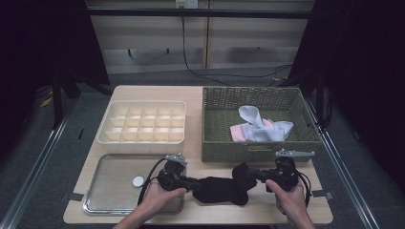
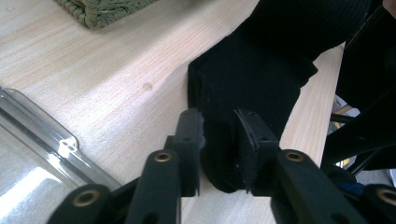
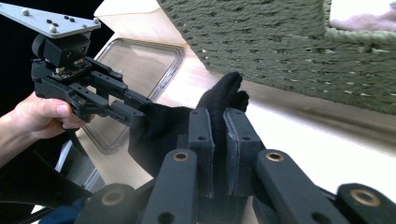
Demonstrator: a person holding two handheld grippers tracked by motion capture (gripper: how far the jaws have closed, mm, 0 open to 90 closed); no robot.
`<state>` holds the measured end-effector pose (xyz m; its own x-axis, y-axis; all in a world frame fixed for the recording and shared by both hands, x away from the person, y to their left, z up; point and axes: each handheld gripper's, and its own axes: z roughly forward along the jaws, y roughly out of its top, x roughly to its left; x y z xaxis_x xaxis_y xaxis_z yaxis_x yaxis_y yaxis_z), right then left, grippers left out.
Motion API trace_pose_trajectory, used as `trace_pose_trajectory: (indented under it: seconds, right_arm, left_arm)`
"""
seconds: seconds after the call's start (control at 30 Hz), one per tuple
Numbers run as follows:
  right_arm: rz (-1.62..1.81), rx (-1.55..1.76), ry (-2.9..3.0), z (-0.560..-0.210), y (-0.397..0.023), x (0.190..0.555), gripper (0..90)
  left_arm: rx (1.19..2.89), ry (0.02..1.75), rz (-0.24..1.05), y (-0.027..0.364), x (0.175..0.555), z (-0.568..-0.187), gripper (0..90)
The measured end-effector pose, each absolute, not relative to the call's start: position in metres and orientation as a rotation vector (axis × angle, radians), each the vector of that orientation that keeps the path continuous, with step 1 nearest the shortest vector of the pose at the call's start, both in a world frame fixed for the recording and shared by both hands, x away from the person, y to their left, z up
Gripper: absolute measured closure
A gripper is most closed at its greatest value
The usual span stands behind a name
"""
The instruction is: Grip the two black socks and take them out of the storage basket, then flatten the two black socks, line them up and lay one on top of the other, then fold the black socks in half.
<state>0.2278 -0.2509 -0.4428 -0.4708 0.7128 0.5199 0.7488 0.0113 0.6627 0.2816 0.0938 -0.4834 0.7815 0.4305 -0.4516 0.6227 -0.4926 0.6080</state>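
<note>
Stretching along the tabletop's [image 1: 210, 90] near edge, my black sock [image 1: 222, 189] is pinched by the right gripper [image 1: 252, 175]; the left gripper [image 1: 195, 183] straddles its other end, jaws slightly parted. Beyond sit a woven basket [image 1: 260, 150], divider box [image 1: 142, 143], tray [image 1: 114, 200]; dark room, sock folds unreadable.

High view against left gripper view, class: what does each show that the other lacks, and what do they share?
High view alone: the cream divided organiser, the white and pink cloths in the basket, and a small white disc on the tray. Left gripper view alone: the left gripper up close, jaws apart around the sock's edge. Shared: the black sock, wooden table, woven basket and clear tray.
</note>
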Motion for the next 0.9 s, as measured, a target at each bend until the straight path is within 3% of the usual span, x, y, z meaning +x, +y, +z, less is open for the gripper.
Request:
trace_pose_trajectory:
  seconds: [0.9]
  right_arm:
    - [-1.396, -1.504, -2.279, -0.448, -0.209, 0.243, 81.8]
  left_arm:
    - [2.172, 0.775, -0.306, 0.091, 0.282, -0.484, 74.6]
